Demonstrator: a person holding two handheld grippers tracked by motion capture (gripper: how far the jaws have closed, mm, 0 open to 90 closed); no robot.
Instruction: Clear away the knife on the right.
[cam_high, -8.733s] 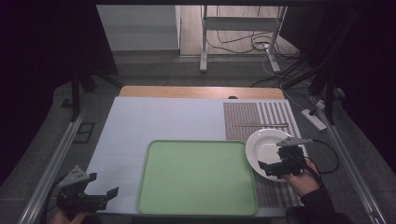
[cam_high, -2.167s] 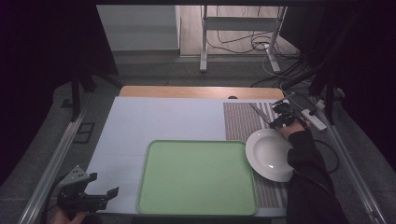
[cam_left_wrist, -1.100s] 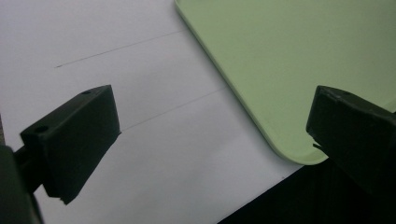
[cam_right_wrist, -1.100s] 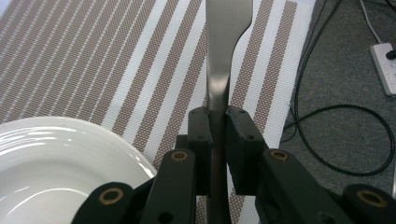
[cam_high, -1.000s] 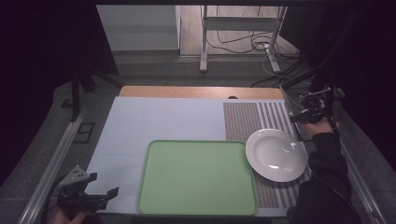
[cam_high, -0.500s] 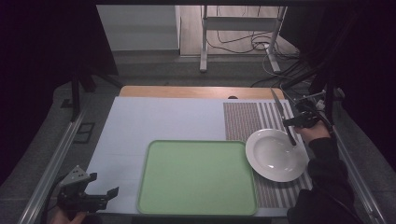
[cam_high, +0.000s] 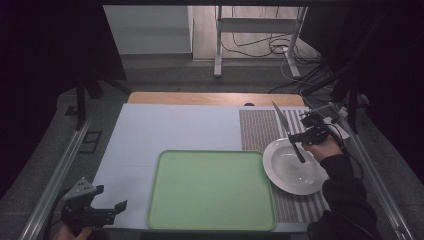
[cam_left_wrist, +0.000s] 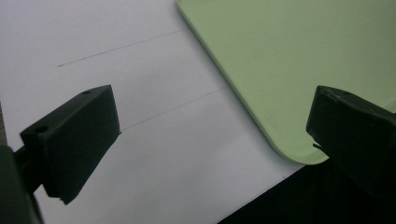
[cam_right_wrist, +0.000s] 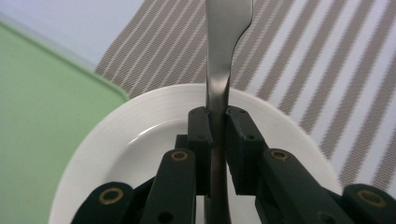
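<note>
Table cover, pale and plain, laid over the work surface; green tray set at the near middle, bare, its rounded corner also seen in the left gripper view; striped placemat spread at the right, just beside the tray; white plate resting on the placemat, its rim close to the tray's right edge, likewise seen under the jaws in the right gripper view; left gripper parked at the near left corner, jaws held wide apart with nothing between them, unmoved against the earlier pictures; right gripper clamped tight on a table knife, gripped near the middle of its length, blade pointing away and upward, handle end hanging over the plate; change noted: the knife, earlier lying on the far part of the placemat, has been lifted clear and carried back over the plate within the last second; judged meaning: pickup completed, transport under way, placement beside or on the plate, or on the tray, not yet made.
</note>
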